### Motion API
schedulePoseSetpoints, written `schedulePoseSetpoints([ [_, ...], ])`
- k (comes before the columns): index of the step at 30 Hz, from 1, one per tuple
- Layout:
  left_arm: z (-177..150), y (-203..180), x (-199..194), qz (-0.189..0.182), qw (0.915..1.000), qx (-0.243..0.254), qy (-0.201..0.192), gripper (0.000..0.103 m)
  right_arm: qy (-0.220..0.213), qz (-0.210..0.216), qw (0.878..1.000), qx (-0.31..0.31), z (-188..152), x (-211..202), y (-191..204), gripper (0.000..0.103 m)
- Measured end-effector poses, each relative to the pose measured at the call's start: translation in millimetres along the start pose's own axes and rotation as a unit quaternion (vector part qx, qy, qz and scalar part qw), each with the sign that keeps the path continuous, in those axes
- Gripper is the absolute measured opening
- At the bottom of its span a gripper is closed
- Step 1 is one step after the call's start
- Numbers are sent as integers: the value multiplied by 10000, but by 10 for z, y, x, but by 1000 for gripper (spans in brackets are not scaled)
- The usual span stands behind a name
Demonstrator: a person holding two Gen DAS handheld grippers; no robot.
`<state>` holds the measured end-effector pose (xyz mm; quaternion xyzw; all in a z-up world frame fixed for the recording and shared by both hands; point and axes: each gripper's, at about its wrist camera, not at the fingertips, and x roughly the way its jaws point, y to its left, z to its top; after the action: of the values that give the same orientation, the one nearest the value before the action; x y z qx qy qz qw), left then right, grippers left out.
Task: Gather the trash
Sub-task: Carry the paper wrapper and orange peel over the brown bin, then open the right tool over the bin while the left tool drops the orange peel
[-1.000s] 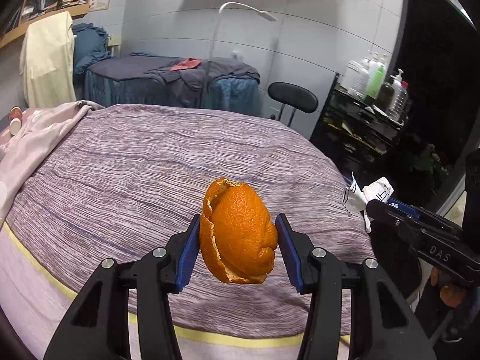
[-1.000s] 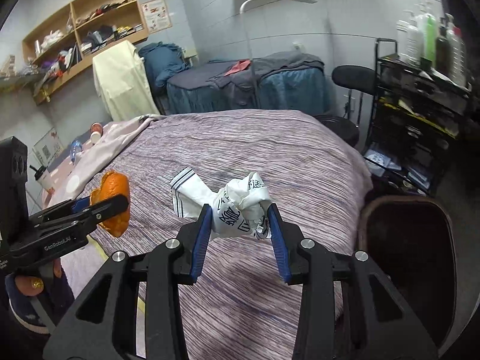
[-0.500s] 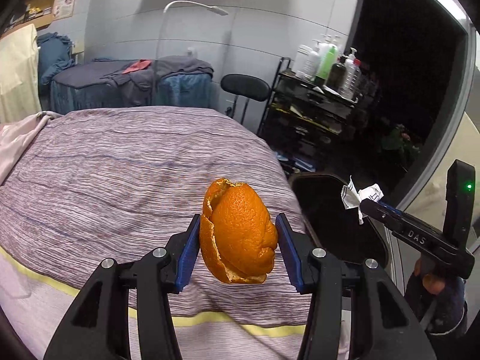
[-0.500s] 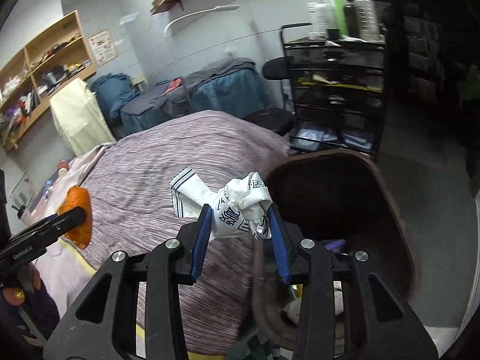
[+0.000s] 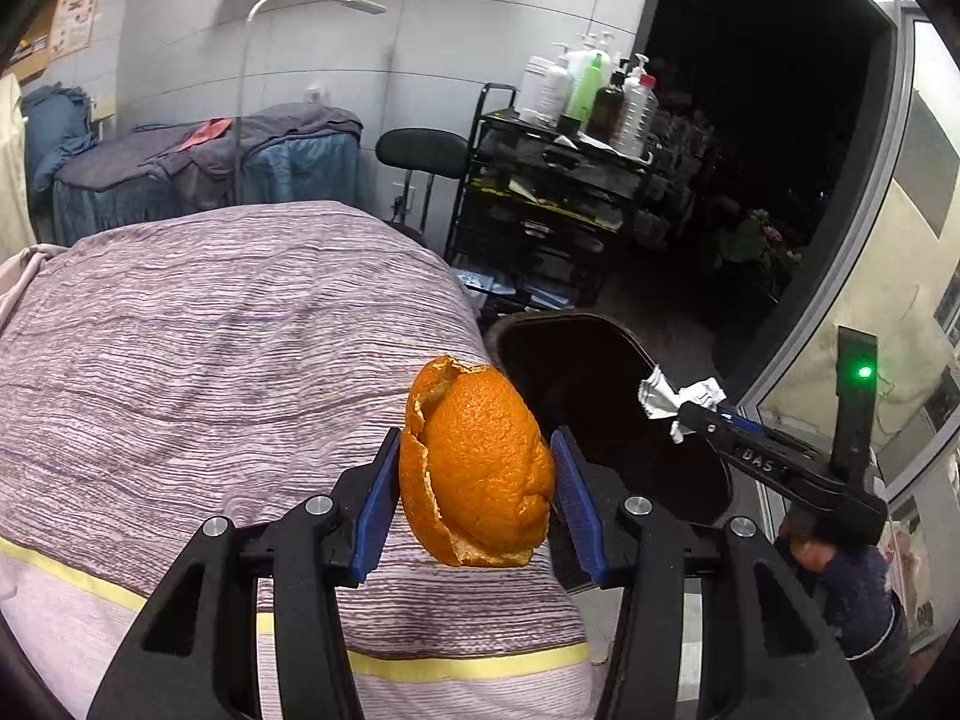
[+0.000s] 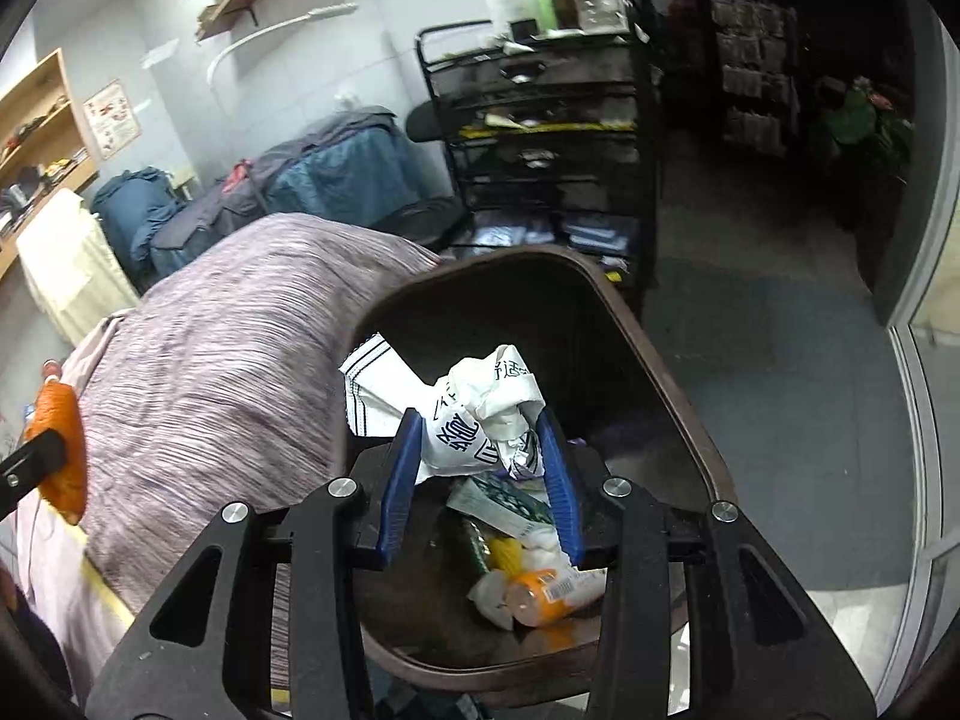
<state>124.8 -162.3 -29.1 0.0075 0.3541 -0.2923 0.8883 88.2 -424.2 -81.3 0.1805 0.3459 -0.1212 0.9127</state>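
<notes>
My left gripper (image 5: 474, 480) is shut on an orange peel (image 5: 477, 471), held over the right end of the striped bed cover (image 5: 210, 372), beside the dark brown trash bin (image 5: 606, 354). My right gripper (image 6: 480, 468) is shut on a crumpled white printed wrapper (image 6: 474, 414) and hangs directly above the open bin (image 6: 672, 384). Inside the bin lie a green packet, white tissue and an orange bottle (image 6: 540, 594). The right gripper with the wrapper (image 5: 678, 399) shows at the right of the left wrist view; the peel (image 6: 60, 450) shows at the left edge of the right wrist view.
A black wire shelf cart (image 5: 558, 210) with bottles on top stands behind the bin. A black stool (image 5: 423, 150) and a draped table (image 5: 198, 174) are at the back wall. A glass door frame (image 5: 840, 276) runs along the right.
Both grippers have swung right, from over the bed toward the bin. The right gripper with the wrapper now hangs over the bin's opening and looks into it. Both grips are unchanged.
</notes>
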Motion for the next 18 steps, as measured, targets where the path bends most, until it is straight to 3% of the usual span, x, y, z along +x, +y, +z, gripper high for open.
schedulePoseSetpoints([
  [5, 9, -119, 74, -96, 9999, 107, 80, 49, 140, -45, 9999, 30, -66, 126, -53, 47],
  [9, 12, -183, 114, -168, 9996, 167, 125, 49, 123, -70, 9998, 111, -104, 151, -65, 69],
  [11, 21, -209, 140, -200, 9995, 189, 150, 49, 62, -98, 9998, 160, -112, 126, -63, 74],
  [18, 73, -335, 258, -330, 9986, 328, 257, 49, -206, -106, 9993, 306, -91, -53, -111, 76],
])
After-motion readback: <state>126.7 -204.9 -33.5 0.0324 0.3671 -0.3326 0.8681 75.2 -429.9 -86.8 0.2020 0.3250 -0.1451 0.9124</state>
